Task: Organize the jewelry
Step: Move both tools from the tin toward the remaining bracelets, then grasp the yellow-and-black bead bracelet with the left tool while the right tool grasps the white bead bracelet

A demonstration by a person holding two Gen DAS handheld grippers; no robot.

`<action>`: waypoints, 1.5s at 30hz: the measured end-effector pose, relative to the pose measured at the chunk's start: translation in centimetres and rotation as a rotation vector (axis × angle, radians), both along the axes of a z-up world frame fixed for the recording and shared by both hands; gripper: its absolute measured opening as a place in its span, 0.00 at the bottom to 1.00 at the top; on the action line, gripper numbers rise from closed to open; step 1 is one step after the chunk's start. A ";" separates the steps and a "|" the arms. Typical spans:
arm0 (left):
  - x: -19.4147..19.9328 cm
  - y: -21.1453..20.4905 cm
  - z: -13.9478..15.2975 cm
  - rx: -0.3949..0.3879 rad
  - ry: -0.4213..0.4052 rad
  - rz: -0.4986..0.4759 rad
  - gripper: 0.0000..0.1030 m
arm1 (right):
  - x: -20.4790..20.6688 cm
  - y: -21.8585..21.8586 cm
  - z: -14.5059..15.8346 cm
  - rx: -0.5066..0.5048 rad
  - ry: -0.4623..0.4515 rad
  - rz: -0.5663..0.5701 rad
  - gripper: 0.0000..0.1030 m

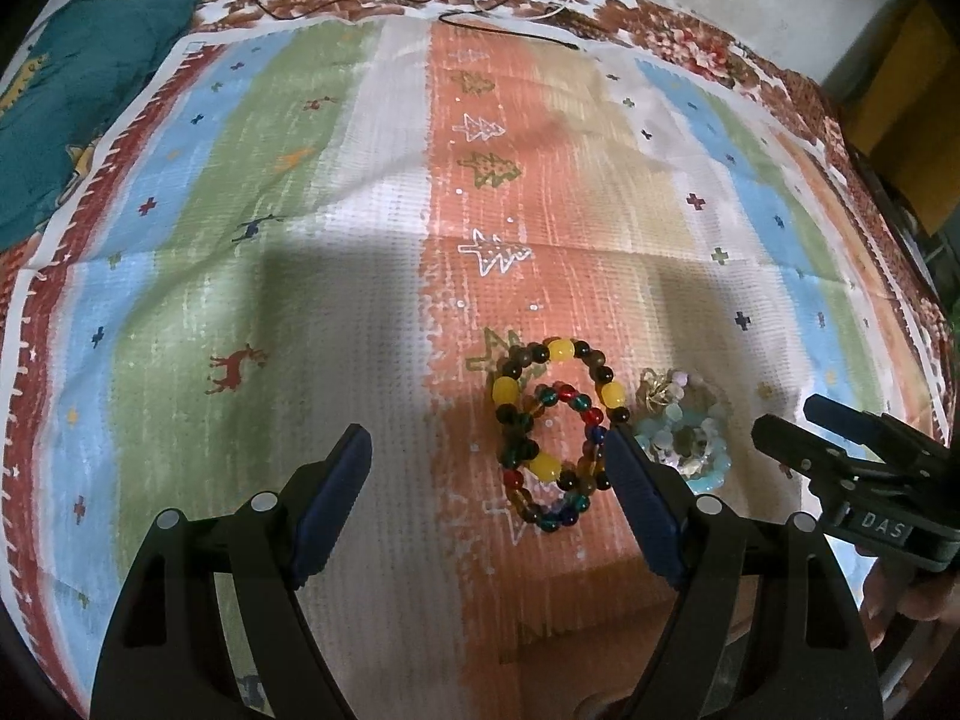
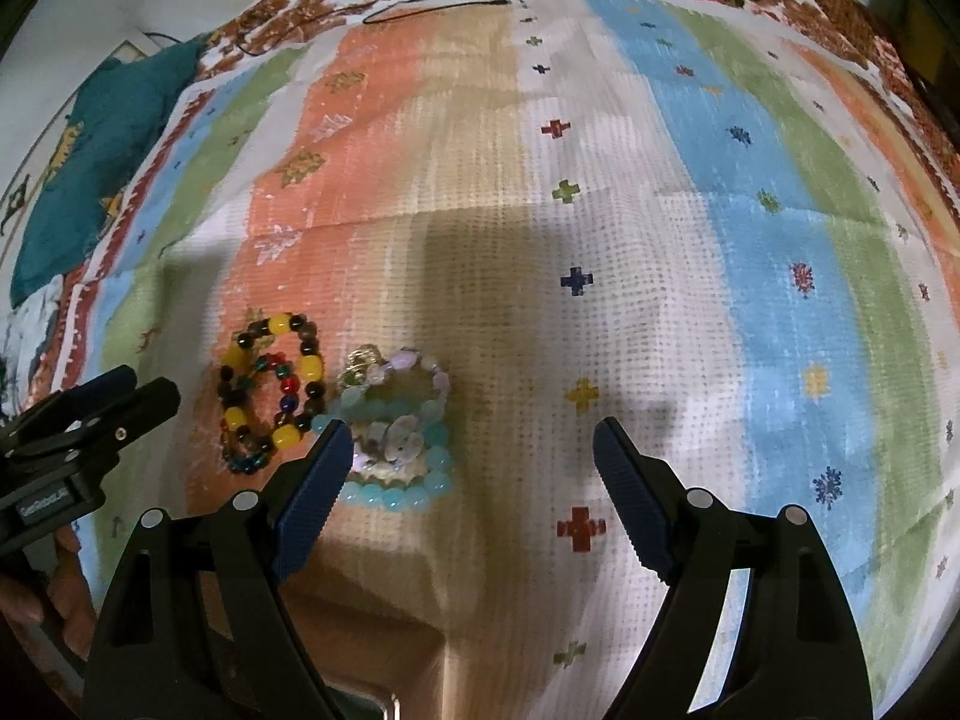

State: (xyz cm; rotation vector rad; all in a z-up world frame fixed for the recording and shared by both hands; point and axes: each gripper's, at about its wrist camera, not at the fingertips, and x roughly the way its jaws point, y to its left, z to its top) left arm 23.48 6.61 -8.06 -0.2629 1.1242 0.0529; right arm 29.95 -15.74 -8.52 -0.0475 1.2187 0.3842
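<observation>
We hold both grippers low over the striped cloth (image 1: 336, 192), jaws spread wide, nothing held. Left gripper (image 1: 489, 462) points at 12, its right finger just beside the yellow-and-dark bead bracelet (image 1: 561, 414), which overlaps a smaller multicolour bracelet (image 1: 555, 462). At 3 o'clock of those sits the aqua bracelet pile (image 2: 396, 432), by the right gripper (image 2: 471, 450) at its left finger. Pieces look grouped together, likely already sorted; the pale cluster is too blurry to name. Right gripper levels at 12 too.

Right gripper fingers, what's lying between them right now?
Only bare striped cloth between the right gripper fingers, per right wrist view; the aqua bracelet sits beside the left finger.
</observation>
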 end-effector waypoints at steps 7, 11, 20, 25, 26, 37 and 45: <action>1.1 0.3 -1.0 -0.004 0.014 0.000 0.76 | 0.7 0.4 -0.5 -0.002 0.003 -0.008 0.80; 1.6 0.5 -1.6 0.003 0.024 0.000 0.75 | 1.2 0.5 -0.9 -0.012 0.003 -0.013 0.80; 2.8 0.6 -2.8 0.006 0.053 0.003 0.74 | 2.3 1.0 -2.3 -0.044 0.004 -0.016 0.80; 3.3 0.7 -3.6 0.042 0.076 0.004 0.66 | 2.8 1.2 -2.8 -0.056 0.006 -0.022 0.80; 3.4 0.8 -3.9 0.051 0.086 0.010 0.62 | 2.8 1.3 -2.9 -0.059 0.004 -0.021 0.80; 3.6 -0.2 -4.6 0.144 0.087 -0.033 0.59 | 2.8 2.5 -3.8 -0.132 -0.012 0.021 0.76; 3.7 -0.6 -4.6 0.117 0.095 -0.087 0.16 | 3.0 2.2 -3.5 -0.085 0.019 0.038 0.26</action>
